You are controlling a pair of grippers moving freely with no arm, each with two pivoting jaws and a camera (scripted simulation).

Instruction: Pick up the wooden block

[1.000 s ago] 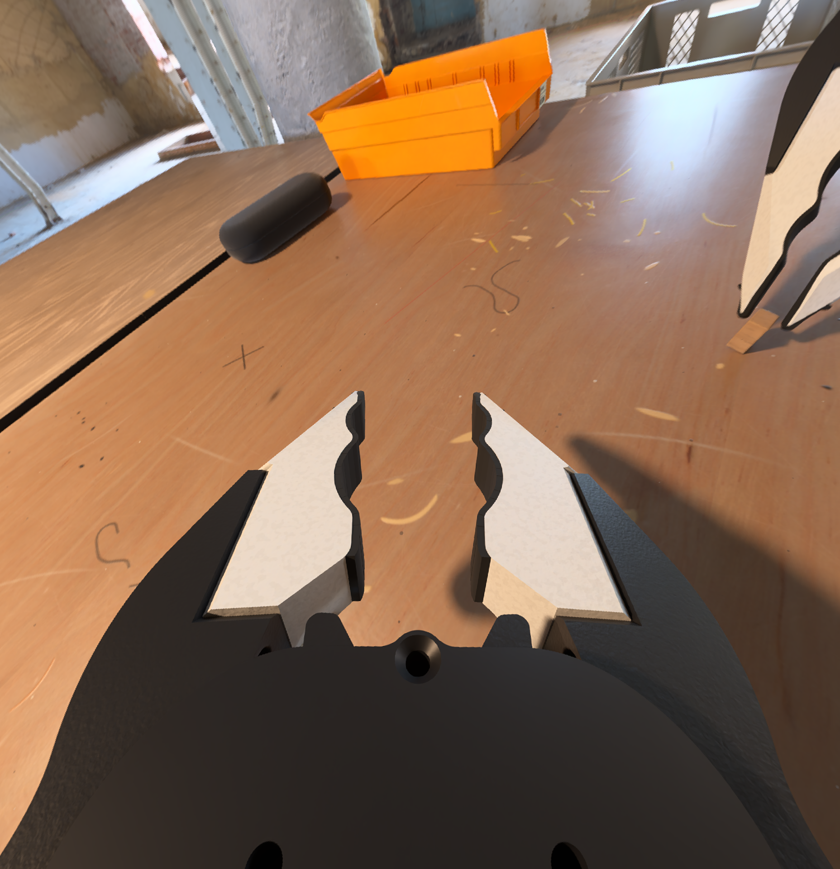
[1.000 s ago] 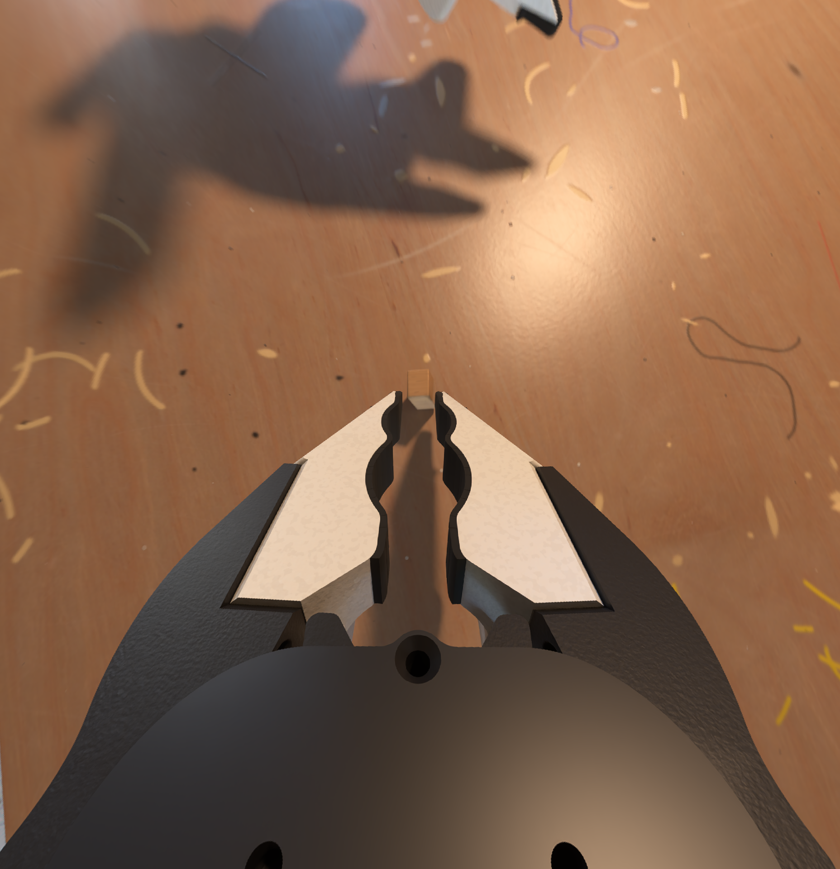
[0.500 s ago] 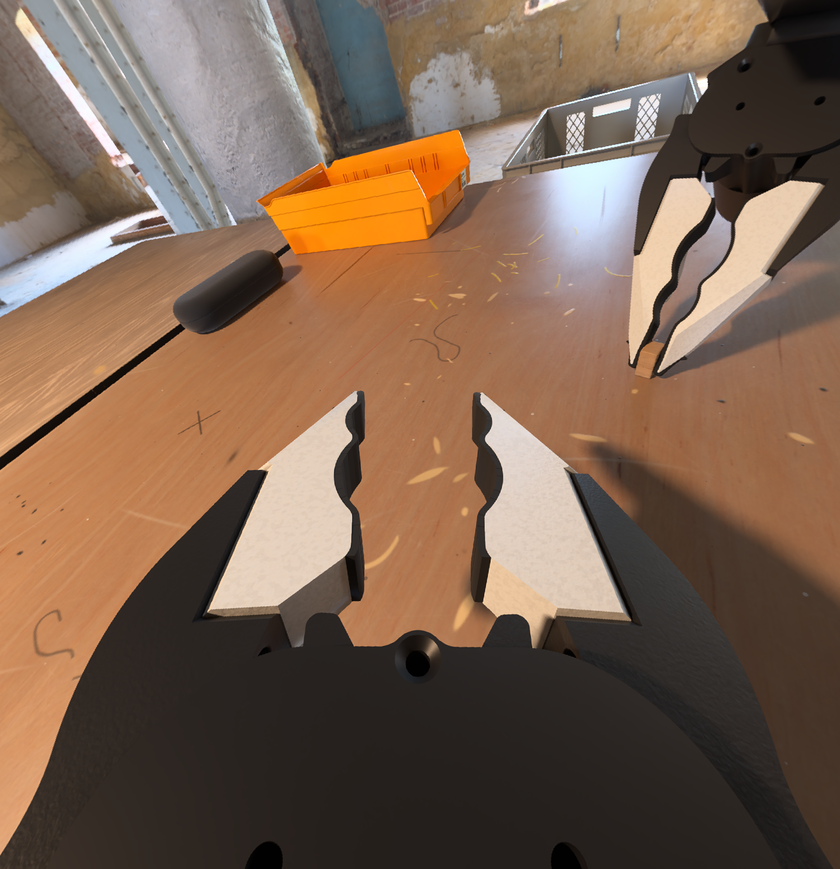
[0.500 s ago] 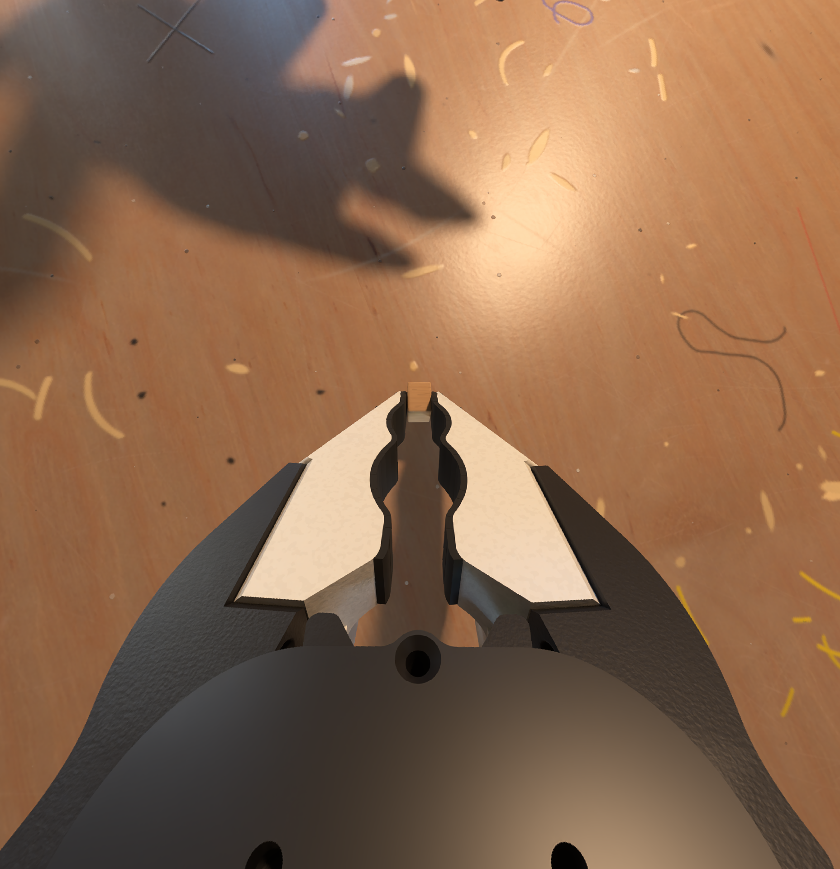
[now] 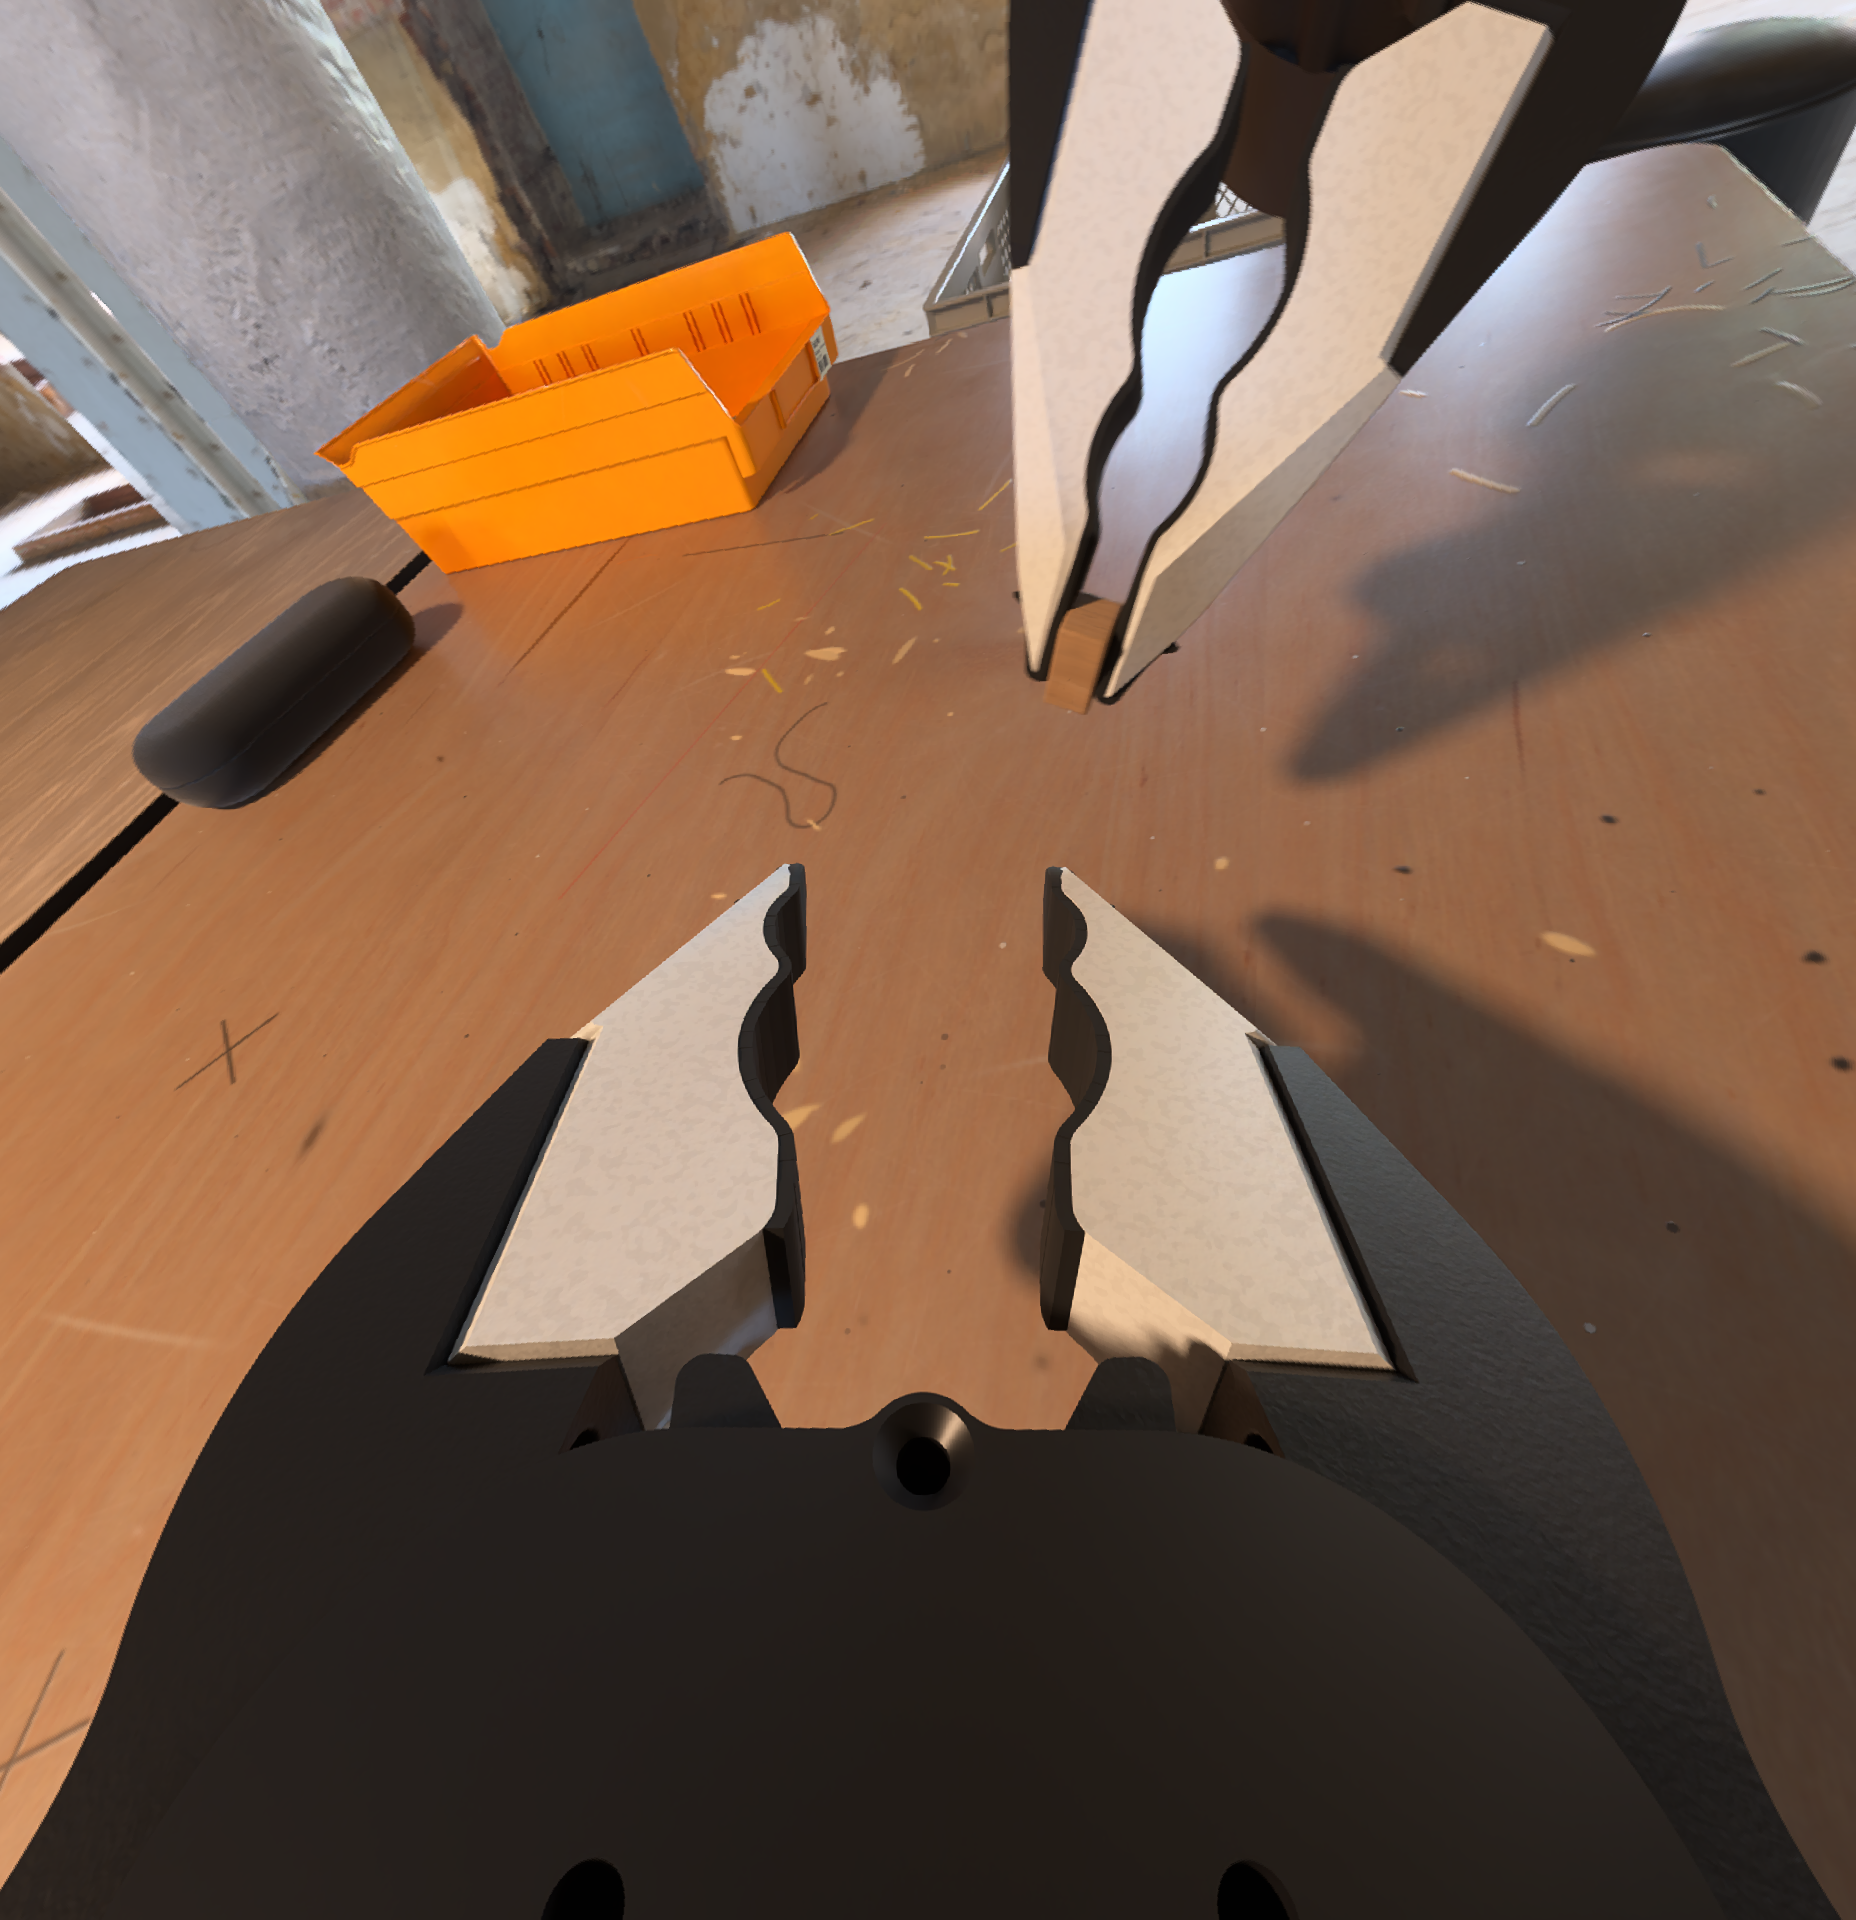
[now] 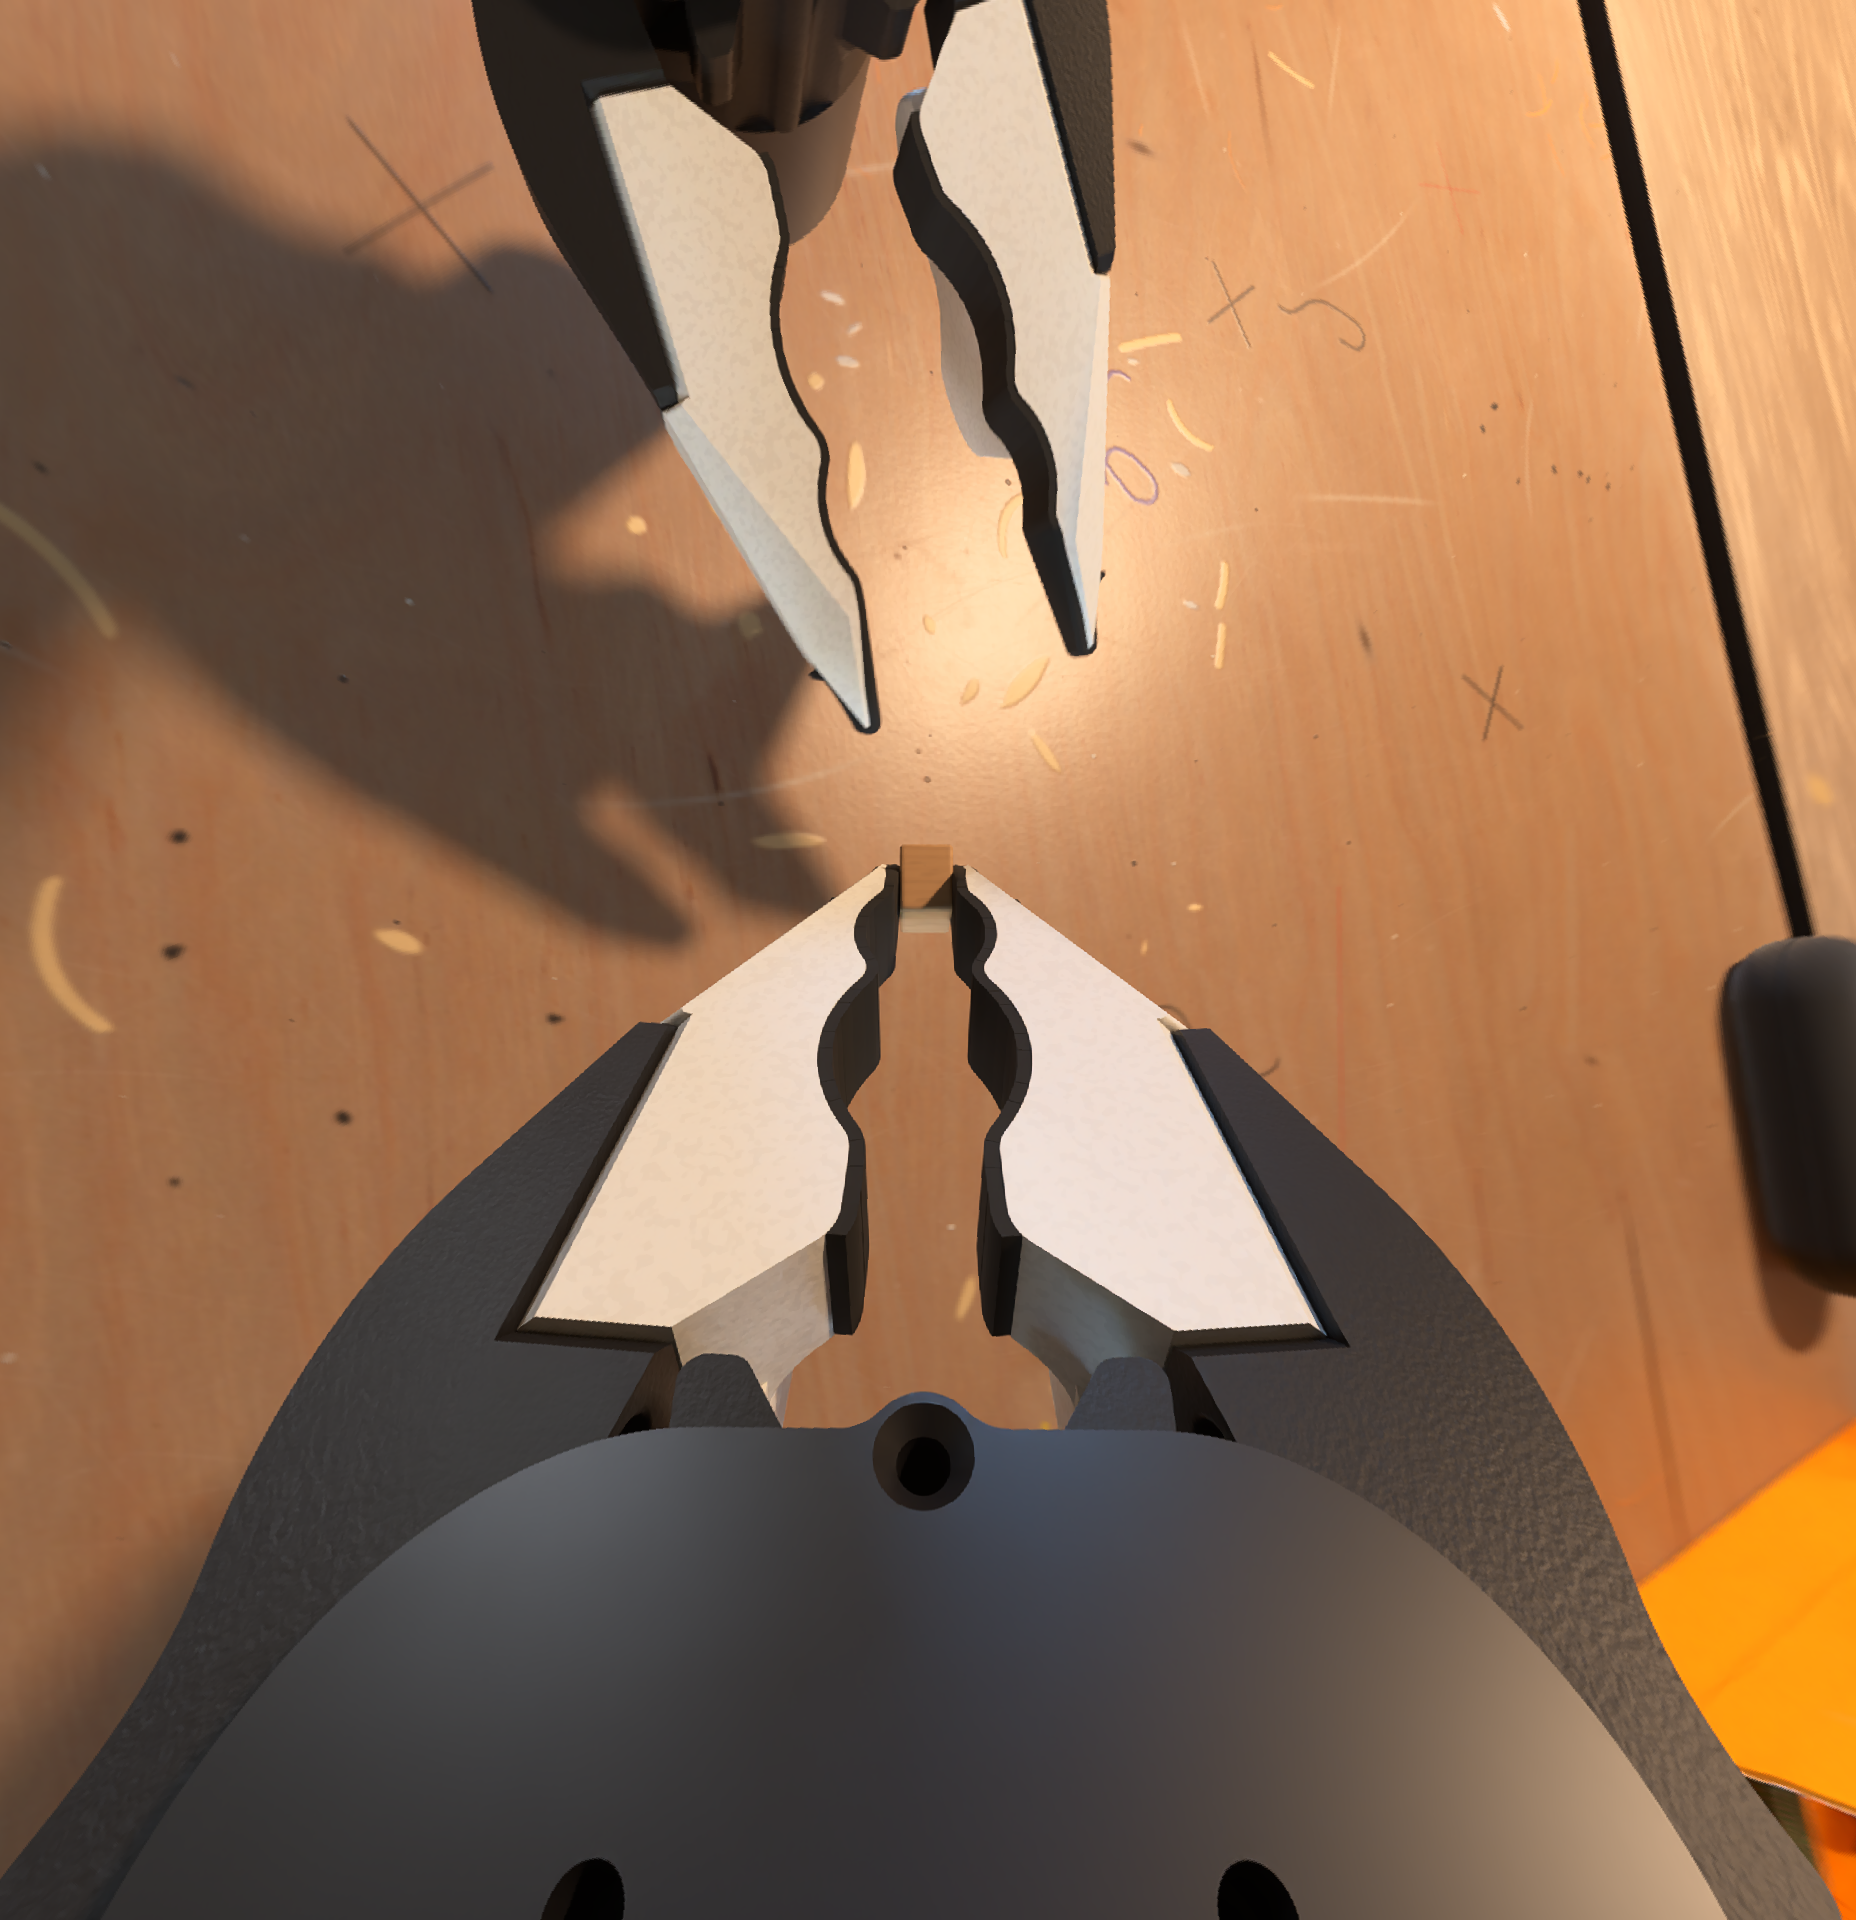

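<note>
The wooden block [image 6: 925, 875] is a small tan cube pinched between the tips of my right gripper [image 6: 925, 883], which is shut on it. In the left wrist view the block [image 5: 1082, 652] sits between the right gripper's [image 5: 1075, 681] down-pointing fingertips, at or just above the wooden table [image 5: 1319, 883]; I cannot tell if it touches. My left gripper [image 5: 922, 883] is open and empty, low over the table, facing the block from a short way off. It also shows in the right wrist view [image 6: 973, 684], just beyond the block.
An orange bin [image 5: 591, 436] stands at the back left, a black oblong case [image 5: 269, 696] lies beside a seam in the table, and a grey crate [image 5: 981, 270] stands behind the right gripper. The case [image 6: 1807, 1112] and bin [image 6: 1776, 1621] lie to the right gripper's right.
The right gripper has closed from nearly shut around the block to shut on it. The left gripper has moved close, so the two now face each other across the block.
</note>
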